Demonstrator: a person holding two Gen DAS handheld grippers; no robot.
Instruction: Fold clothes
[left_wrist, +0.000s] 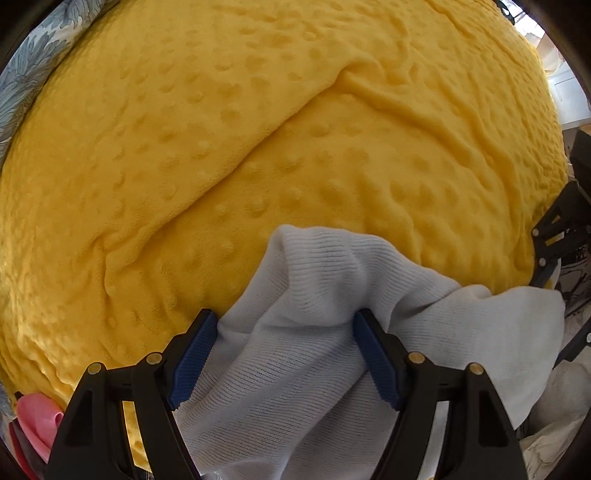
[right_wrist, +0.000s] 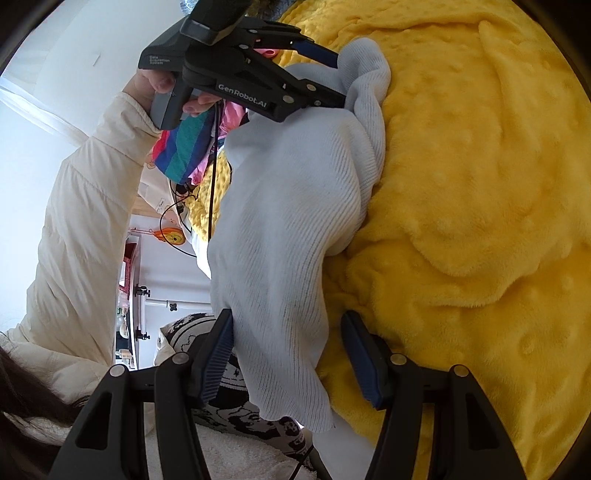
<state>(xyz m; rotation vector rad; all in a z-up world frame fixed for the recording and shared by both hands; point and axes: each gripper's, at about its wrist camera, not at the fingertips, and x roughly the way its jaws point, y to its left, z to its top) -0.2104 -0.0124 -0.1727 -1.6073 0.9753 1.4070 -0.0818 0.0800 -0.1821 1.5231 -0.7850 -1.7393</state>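
A white ribbed knit garment (left_wrist: 295, 354) lies bunched at the near edge of a yellow dotted plush blanket (left_wrist: 258, 129). My left gripper (left_wrist: 284, 325) is open, its blue pads on either side of the cloth's bunched end. In the right wrist view the garment (right_wrist: 284, 221) stretches from the left gripper (right_wrist: 338, 83) at the top down to my right gripper (right_wrist: 288, 325). The right gripper is open, with the garment's lower end hanging between its fingers. The blanket (right_wrist: 480, 184) fills the right side.
The right gripper's black frame (left_wrist: 554, 229) shows at the left wrist view's right edge. A pink item (left_wrist: 37, 417) lies at bottom left. Striped colourful clothes (right_wrist: 184, 147) hang at the bed's edge. The person's cream sleeve (right_wrist: 81, 229) and a patterned black-and-white garment (right_wrist: 229, 369) are below left.
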